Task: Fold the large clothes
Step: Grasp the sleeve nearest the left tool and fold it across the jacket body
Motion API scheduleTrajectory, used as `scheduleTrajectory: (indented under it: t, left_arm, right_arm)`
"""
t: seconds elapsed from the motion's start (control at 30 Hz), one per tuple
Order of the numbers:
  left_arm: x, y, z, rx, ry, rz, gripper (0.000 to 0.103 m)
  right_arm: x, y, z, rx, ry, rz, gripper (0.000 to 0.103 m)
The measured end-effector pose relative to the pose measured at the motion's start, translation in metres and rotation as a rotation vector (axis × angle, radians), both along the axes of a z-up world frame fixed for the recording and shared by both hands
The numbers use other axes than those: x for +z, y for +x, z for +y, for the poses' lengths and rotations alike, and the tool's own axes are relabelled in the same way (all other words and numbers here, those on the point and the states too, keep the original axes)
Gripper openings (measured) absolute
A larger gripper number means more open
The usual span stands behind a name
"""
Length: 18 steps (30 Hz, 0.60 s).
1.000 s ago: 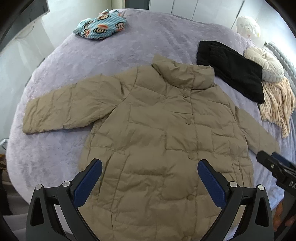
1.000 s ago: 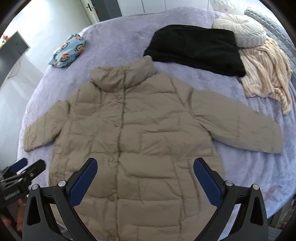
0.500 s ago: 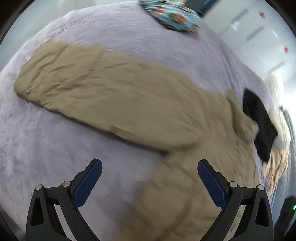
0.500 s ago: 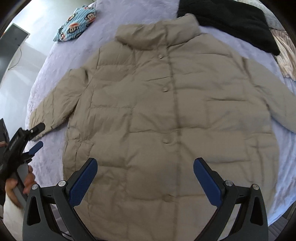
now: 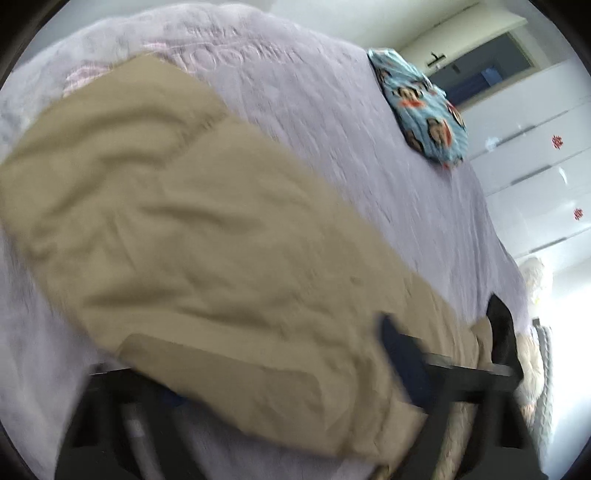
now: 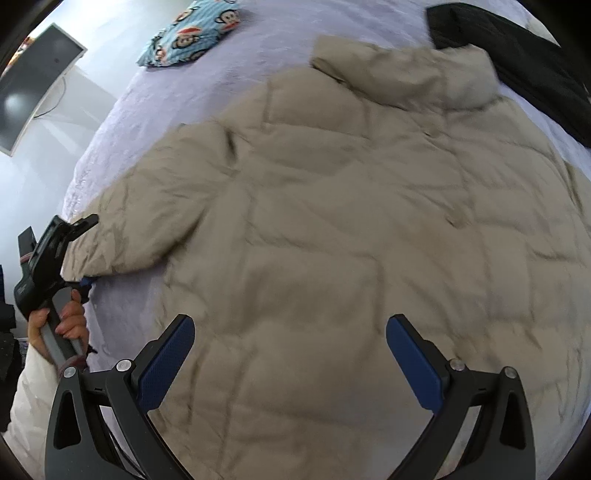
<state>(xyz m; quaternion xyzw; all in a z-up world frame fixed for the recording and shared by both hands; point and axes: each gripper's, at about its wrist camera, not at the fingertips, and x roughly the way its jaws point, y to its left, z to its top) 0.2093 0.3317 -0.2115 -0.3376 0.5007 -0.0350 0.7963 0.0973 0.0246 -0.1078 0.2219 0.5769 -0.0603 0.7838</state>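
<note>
1. Beige puffer jacket (image 6: 351, 229) lies spread front-up on the lavender bed (image 6: 155, 92), collar toward the black garment (image 6: 517, 62).
2. Left gripper (image 6: 79, 254) at the jacket's sleeve cuff (image 5: 207, 369); the cuff sits between its jaws, though blur hides whether they are clamped.
3. Right gripper (image 6: 290, 363) hovers over the jacket's hem, jaws wide.
4. Monkey-print cloth (image 6: 188, 35) lies beyond the sleeve.

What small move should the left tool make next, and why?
Probably close the left tool on the cuff of the coat's sleeve before folding it inward: in the right wrist view one finger lies above the cuff and one below, and the coat lies spread flat on the bed.
</note>
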Motion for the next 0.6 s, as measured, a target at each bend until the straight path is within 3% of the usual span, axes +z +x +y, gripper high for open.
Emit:
scheduleTrajectory:
  t: [0.07, 0.17, 0.2, 0.23, 0.3, 0.47, 0.6]
  left_arm:
    - [-0.004, 0.007, 0.008, -0.008, -0.049, -0.004, 0.012]
    - [0.014, 0.009, 0.018, -0.027, 0.021, -0.057, 0.012]
    - [0.024, 0.009, 0.018, -0.042, 0.05, -0.082, 0.012]
    - [0.037, 0.006, 0.017, -0.065, 0.09, -0.116, 0.012]
    - [0.057, 0.002, 0.014, -0.097, 0.141, -0.167, 0.012]
    - [0.106, -0.003, -0.01, -0.191, 0.23, -0.288, 0.012]
    - [0.142, -0.005, -0.044, -0.268, 0.252, -0.371, 0.012]
  right_arm:
    - [0.0, 0.013, 0.004, 0.008, 0.015, -0.032, 0.103]
    - [0.002, 0.032, 0.007, -0.004, 0.028, -0.091, 0.097]
    - [0.002, 0.036, 0.008, -0.01, 0.033, -0.102, 0.079]
    - [-0.002, 0.043, 0.009, -0.02, 0.048, -0.106, 0.047]
    - [-0.012, 0.055, 0.008, -0.045, 0.11, -0.108, 0.015]
    - [-0.034, 0.082, 0.018, -0.051, 0.236, -0.176, 0.014]
    - [-0.065, 0.099, 0.036, -0.021, 0.324, -0.15, 0.013]
